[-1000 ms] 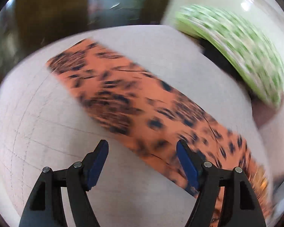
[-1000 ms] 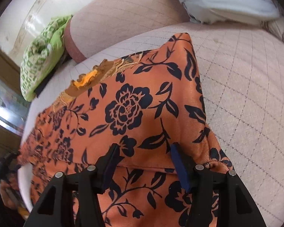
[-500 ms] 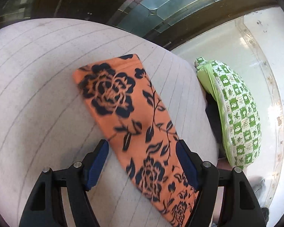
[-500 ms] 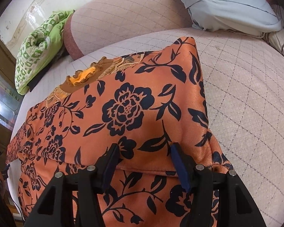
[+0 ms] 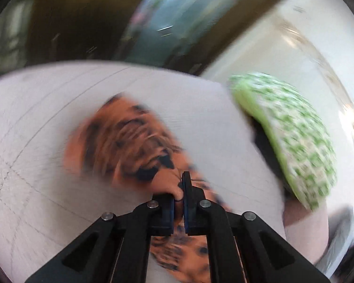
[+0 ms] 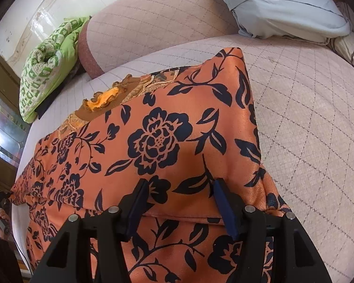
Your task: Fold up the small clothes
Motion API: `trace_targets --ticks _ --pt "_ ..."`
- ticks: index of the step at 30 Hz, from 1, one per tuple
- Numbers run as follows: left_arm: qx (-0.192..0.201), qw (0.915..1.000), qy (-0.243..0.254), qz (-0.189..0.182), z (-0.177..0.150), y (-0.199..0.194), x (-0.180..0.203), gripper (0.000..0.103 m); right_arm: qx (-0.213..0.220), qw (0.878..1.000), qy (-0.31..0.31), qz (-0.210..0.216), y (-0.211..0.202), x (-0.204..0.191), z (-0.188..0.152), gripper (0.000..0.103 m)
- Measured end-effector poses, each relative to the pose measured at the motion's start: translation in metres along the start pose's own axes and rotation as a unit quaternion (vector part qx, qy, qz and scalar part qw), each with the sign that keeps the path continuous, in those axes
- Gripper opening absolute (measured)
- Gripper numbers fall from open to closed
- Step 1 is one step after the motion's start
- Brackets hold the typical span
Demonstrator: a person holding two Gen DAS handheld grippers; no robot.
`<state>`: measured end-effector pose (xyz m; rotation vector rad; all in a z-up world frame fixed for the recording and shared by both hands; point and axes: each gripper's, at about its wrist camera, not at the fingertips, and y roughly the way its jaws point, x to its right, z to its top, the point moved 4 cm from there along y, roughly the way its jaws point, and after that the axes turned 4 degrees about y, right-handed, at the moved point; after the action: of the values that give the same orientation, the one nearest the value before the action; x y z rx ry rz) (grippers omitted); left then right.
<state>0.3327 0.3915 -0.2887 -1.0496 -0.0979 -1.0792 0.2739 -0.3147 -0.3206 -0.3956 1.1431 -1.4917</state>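
Sleeve end is now pinched in the left gripper (image 5: 179,197), which has just snapped closed on the orange flowered top (image 6: 181,141); half a second back those jaws were wide apart, straddling the cloth. The left view is blurry, so that hand looks mid-swing. The right gripper (image 6: 178,199) hasn't budged, jaws apart and pressing the top's body down on the bed (image 6: 306,108). My guess is the sleeve fold starts here, pulled across toward the middle. Green blanket (image 5: 292,139) sits off to the side.
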Motion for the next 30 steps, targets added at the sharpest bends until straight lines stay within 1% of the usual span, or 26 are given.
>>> trace_targets --ticks 2,4,6,8,9,10,11,13,16,17,18,19,20,21,22,23,24,25,26,27,28,29,30 --pt "0.013 0.9983 0.054 -0.02 -0.009 -0.016 0.045 0.004 0.002 1.0 0.018 0.01 -0.003 0.002 0.003 0.061" --pt "0.018 0.9938 0.1 -0.044 -0.024 -0.028 0.089 0.004 0.005 0.999 0.033 0.021 -0.007 0.005 0.005 0.061" --pt "0.012 0.9852 0.151 -0.08 -0.05 -0.042 0.138 0.004 0.012 0.999 0.041 0.022 -0.013 0.006 0.007 0.061" --pt "-0.004 0.9732 0.2 -0.114 -0.085 -0.053 0.187 0.004 0.025 0.998 0.045 0.025 -0.021 0.007 0.01 0.061" --pt "-0.015 0.9658 0.224 -0.131 -0.107 -0.057 0.211 0.004 0.03 0.998 0.048 0.028 -0.024 0.007 0.012 0.061" --pt "-0.024 0.9595 0.24 -0.145 -0.124 -0.061 0.228 0.004 0.036 0.997 0.051 0.033 -0.029 0.007 0.013 0.061" --pt "-0.038 0.9504 0.261 -0.166 -0.149 -0.068 0.255 0.004 0.041 0.997 0.054 0.038 -0.034 0.007 0.014 0.061" --pt "-0.062 0.9351 0.289 -0.196 -0.186 -0.074 0.29 0.004 0.052 0.996 0.057 0.045 -0.044 0.008 0.016 0.061" --pt "-0.114 0.908 0.328 -0.234 -0.262 -0.083 0.341 0.004 0.068 0.994 0.063 0.055 -0.058 0.011 0.018 0.061" --pt "-0.14 0.8936 0.346 -0.249 -0.292 -0.086 0.356 0.005 0.072 0.993 0.066 0.059 -0.061 0.013 0.019 0.062" --pt "-0.164 0.8792 0.365 -0.258 -0.316 -0.087 0.368 0.01 0.075 0.993 0.07 0.064 -0.064 0.016 0.019 0.062" --pt "-0.192 0.8609 0.387 -0.268 -0.341 -0.088 0.378 0.014 0.077 0.992 0.072 0.068 -0.067 0.018 0.02 0.062" --pt "-0.227 0.8411 0.407 -0.274 -0.364 -0.088 0.385 0.03 0.08 0.992 0.072 0.073 -0.07 0.02 0.021 0.062" --pt "-0.242 0.8332 0.415 -0.274 -0.372 -0.088 0.387 0.042 0.084 0.991 0.072 0.078 -0.073 0.022 0.022 0.062" --pt "-0.24 0.8332 0.416 -0.275 -0.371 -0.091 0.387 0.045 0.091 0.989 0.074 0.088 -0.078 0.025 0.024 0.062" --pt "-0.225 0.8373 0.412 -0.281 -0.363 -0.097 0.385 0.049 0.096 0.987 0.079 0.1 -0.081 0.027 0.026 0.062" --pt "-0.205 0.8429 0.404 -0.29 -0.351 -0.106 0.382 0.059 0.1 0.985 0.086 0.113 -0.084 0.029 0.028 0.064" --pt "-0.187 0.8499 0.391 -0.299 -0.334 -0.11 0.378 0.066 0.102 0.982 0.093 0.129 -0.086 0.029 0.03 0.066" --pt "-0.16 0.8627 0.367 -0.309 -0.308 -0.116 0.37 0.078 0.102 0.979 0.099 0.146 -0.088 0.029 0.032 0.069" --pt "-0.141 0.8723 0.352 -0.309 -0.291 -0.113 0.369 0.084 0.099 0.977 0.101 0.158 -0.088 0.027 0.033 0.069" --pt "-0.12 0.885 0.336 -0.3 -0.269 -0.11 0.361 0.086 0.095 0.977 0.098 0.166 -0.087 0.024 0.032 0.069" --pt "-0.104 0.8978 0.326 -0.277 -0.25 -0.105 0.352 0.086 0.088 0.977 0.092 0.169 -0.085 0.018 0.031 0.069" --pt "-0.093 0.9117 0.323 -0.236 -0.233 -0.097 0.337 0.086 0.076 0.978 0.083 0.175 -0.08 0.011 0.028 0.069"
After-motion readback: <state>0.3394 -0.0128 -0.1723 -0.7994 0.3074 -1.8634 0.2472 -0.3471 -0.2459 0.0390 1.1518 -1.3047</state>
